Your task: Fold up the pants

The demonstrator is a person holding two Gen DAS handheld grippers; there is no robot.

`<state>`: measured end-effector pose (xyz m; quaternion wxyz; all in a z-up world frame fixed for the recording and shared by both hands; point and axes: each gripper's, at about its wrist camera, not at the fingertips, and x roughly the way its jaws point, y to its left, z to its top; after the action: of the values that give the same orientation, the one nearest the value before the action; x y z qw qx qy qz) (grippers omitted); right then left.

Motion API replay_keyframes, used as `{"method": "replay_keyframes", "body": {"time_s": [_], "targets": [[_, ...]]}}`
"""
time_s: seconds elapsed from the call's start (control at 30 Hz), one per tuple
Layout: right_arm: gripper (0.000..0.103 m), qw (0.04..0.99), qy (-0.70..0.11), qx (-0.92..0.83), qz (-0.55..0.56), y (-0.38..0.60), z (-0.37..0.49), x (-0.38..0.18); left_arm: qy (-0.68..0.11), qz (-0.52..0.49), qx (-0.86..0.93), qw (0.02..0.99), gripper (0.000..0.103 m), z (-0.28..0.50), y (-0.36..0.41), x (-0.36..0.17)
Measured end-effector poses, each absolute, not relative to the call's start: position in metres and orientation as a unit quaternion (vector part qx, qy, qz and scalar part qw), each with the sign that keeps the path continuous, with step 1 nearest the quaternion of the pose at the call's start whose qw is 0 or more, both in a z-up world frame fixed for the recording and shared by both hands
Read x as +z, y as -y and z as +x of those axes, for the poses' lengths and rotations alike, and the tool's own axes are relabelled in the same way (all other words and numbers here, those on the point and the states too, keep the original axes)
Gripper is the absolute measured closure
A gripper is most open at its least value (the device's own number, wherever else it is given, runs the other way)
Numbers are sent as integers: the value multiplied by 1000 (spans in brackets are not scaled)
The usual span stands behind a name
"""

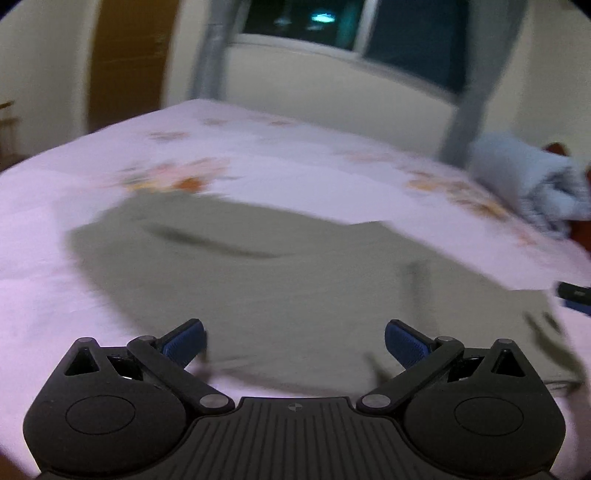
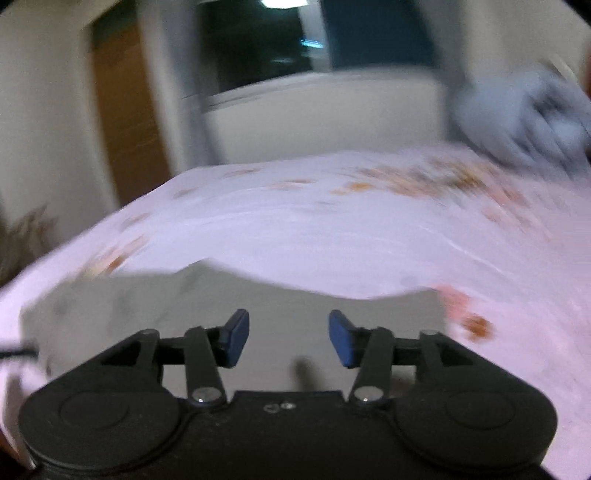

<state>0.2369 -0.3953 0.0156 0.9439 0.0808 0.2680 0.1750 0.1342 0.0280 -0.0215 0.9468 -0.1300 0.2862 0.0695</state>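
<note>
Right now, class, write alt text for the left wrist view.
The open left gripper hovers over olive pants spread on a pink floral bedsheet. A grey bundle of cloth sits at the right edge, a dark window behind.

A: What colour were the pants [image 1: 280, 280]?

B: Plain olive-grey, no pattern. They lay on a pale pink sheet [image 1: 295, 177] printed with scattered orange flowers.

A: And the grippers?

B: The left gripper [image 1: 294, 345] and right gripper [image 2: 289, 338] were black with dark blue pads [image 1: 404, 343].

A: Anything else?

B: A pale blue-grey bundle of cloth [image 1: 532, 181], cream walls [image 1: 280, 77], a brown door [image 1: 125, 59].
</note>
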Motion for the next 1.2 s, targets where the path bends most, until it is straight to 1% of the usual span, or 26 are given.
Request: {"method": "replay_keyframes", "body": {"time_s": [0.1, 0.23, 0.3, 0.37, 0.4, 0.43, 0.47, 0.5, 0.53, 0.57, 0.6, 0.63, 0.67, 0.73, 0.8, 0.9, 0.97, 1.0, 1.03, 1.13, 1.2], "targets": [[64, 946, -272, 160, 75, 419, 254, 20, -280, -127, 23, 951, 0, 158, 15, -13], [64, 945, -277, 166, 48, 419, 269, 13, -279, -127, -3, 952, 0, 185, 61, -11], [64, 939, -278, 193, 67, 419, 273, 5, -284, -135, -6, 949, 0, 192, 75, -15], [67, 931, -281, 221, 77, 421, 277, 3, -290, -149, -19, 945, 0, 196, 84, -21], [67, 928, -285, 227, 72, 419, 279, 0, -296, -150, -23, 943, 0, 197, 87, -26], [67, 924, -296, 233, 71, 418, 284, -4, -312, -148, -21, 938, 0, 201, 90, -34], [70, 920, -317, 222, 64, 418, 292, -12, -342, -142, -10, 929, 0, 208, 92, -46], [74, 917, -341, 199, 55, 421, 301, -20, -355, -125, 6, 926, 0, 212, 93, -55], [85, 913, -359, 185, 62, 427, 309, -28, -353, -114, 2, 929, 0, 210, 95, -60], [87, 908, -366, 188, 82, 434, 312, -31, -348, -100, -1, 932, 0, 208, 98, -61], [86, 908, -362, 193, 91, 438, 310, -27, -348, -89, -1, 933, 0, 205, 101, -60], [78, 914, -346, 192, 84, 440, 302, -19, -346, -83, -2, 934, 0, 202, 103, -58], [72, 925, -321, 191, 73, 441, 290, -10, -342, -84, 0, 936, 0, 198, 102, -55], [71, 927, -307, 198, 83, 448, 270, 0, -334, -82, 7, 939, 0, 190, 102, -53], [71, 926, -309, 204, 78, 451, 245, 2, -343, -66, 5, 937, 0, 187, 105, -55], [68, 921, -339, 184, 59, 453, 213, -2, -353, -64, -2, 933, 0, 187, 101, -52], [63, 920, -354, 163, 22, 453, 195, -5, -360, -65, -11, 931, 0, 191, 97, -50], [58, 921, -358, 155, 5, 452, 190, -7, -362, -61, -15, 930, 0, 192, 96, -50], [50, 917, -375, 138, -6, 453, 190, -10, -363, -58, -20, 930, 0, 194, 96, -50], [55, 912, -396, 108, -15, 458, 198, -7, -367, -61, -29, 928, 0, 189, 87, -42], [56, 929, -349, 118, 17, 464, 188, 11, -358, -64, -14, 931, 0, 177, 74, -32]]}}
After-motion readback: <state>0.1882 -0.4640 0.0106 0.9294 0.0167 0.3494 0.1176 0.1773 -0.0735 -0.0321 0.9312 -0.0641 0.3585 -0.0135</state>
